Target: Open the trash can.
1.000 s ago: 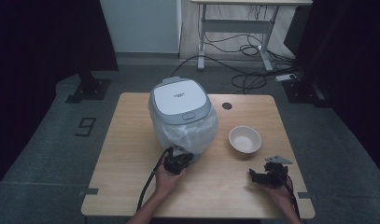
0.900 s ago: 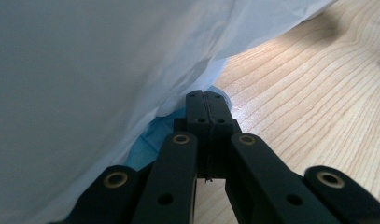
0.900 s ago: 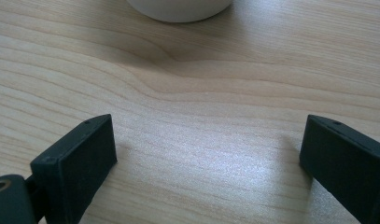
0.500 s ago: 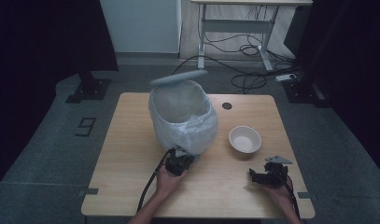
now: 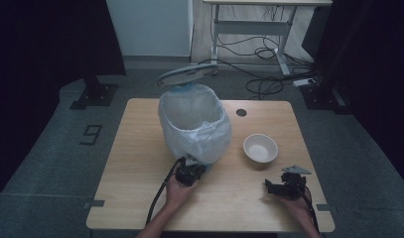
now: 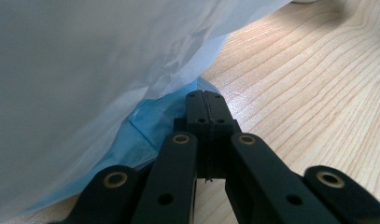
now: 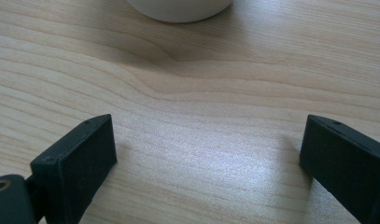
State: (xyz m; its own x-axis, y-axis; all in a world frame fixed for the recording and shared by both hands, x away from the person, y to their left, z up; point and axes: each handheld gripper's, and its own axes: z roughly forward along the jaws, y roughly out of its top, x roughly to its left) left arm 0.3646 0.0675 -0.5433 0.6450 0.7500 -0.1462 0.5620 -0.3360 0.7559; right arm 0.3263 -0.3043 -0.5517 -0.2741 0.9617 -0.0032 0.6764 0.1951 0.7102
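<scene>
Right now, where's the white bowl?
In the high view the white bowl sits on the table's right half, just right of the plastic-wrapped cooker and beyond the right gripper; its base also shows in the right gripper view.

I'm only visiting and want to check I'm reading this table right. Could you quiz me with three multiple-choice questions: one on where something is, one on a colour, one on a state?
1. Where is the bowl?
A. right of the bin
B. inside the bin
C. on the floor

2. What colour is the bowl?
A. red
B. white
C. black

3. How is the bin's lid?
A. shut flat
B. lying on the table
C. raised open

Answers:
1 A, it sits on the table beside the bin.
2 B, it is plainly white in the high view.
3 C, the lid stands up behind the bag-lined opening.
</scene>
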